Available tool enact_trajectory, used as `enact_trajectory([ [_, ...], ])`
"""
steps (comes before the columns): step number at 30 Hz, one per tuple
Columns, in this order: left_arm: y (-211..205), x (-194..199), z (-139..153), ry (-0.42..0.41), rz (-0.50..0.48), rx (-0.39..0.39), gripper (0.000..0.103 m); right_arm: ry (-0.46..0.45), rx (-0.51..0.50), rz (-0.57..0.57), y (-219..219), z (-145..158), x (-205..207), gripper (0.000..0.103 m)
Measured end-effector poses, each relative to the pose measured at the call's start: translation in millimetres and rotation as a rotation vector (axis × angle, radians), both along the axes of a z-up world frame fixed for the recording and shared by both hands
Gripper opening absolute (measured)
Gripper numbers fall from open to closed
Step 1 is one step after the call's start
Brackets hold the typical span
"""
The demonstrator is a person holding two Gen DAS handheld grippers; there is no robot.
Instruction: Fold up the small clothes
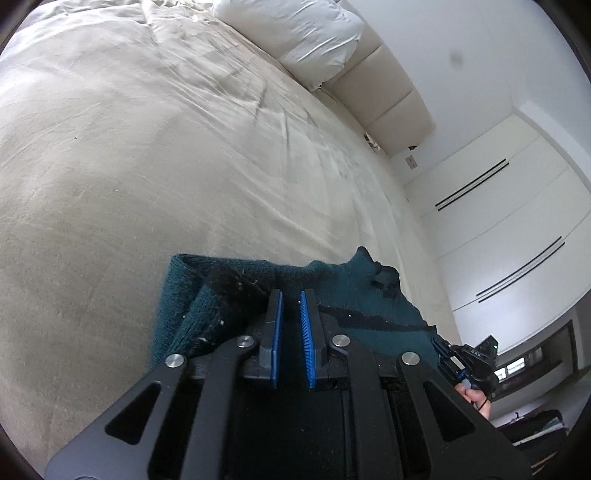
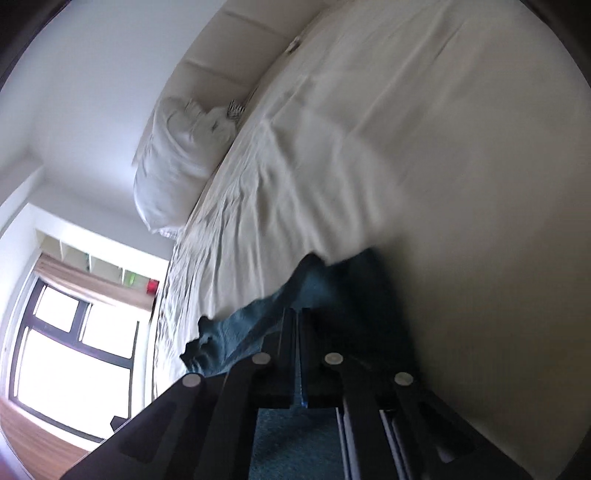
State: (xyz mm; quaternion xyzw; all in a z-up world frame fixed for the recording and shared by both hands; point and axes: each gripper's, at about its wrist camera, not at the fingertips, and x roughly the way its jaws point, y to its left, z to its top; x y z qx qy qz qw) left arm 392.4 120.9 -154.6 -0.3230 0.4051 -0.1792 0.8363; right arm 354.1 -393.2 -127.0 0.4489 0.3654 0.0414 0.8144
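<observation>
Teal knit garment [image 1: 207, 295] lies bunched on the beige bedsheet [image 1: 147, 166] just beyond both tools. Left gripper [image 1: 291, 295] hovers over the fabric, its blue pads [image 1: 306, 332] parted with a narrow gap between them and nothing in it. Right gripper [image 2: 297, 314] has its jaws pressed nearly together above the cloth; whether they pinch any fabric I cannot tell. White pillow [image 1: 295, 33] rests against the headboard [image 1: 388, 96]

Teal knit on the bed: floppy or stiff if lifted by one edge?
Probably floppy: the teal knit already lies folded and rumpled on the sheet. Its coarse weave likely grips rather than slips. The right tongs look shut on it, so the rest would likely drape.
</observation>
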Motion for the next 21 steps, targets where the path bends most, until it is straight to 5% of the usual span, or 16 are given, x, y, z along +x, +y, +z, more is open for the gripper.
enact_trajectory([
  [4, -3.3, -19.5, 18.7, 0.021, 0.064, 0.068, 0.012, -0.046, -0.014, -0.001, 15.0, 26.4, -23.0, 0.033],
  [9, -26.8, -66.5, 41.6, 0.007, 0.024, 0.059, 0.012, -0.14, 0.047, 0.256, 88.5, 43.3, -54.3, 0.039],
  [14, -43.7, -113.7, 25.4, 0.041, 0.023, 0.123, 0.012, -0.047, 0.08, 0.331, 117.4, 3.5, -82.9, 0.039],
  [16, -47.5, -121.5, 11.7, 0.052, -0.001, 0.172, 0.012, -0.021, 0.116, 0.269, 94.9, -13.5, -97.0, 0.02],
  [21, -19.5, -134.9, 1.7, 0.032, 0.02, 0.045, 0.012, -0.018, 0.086, 0.069, 24.4, -16.5, -137.6, 0.011],
])
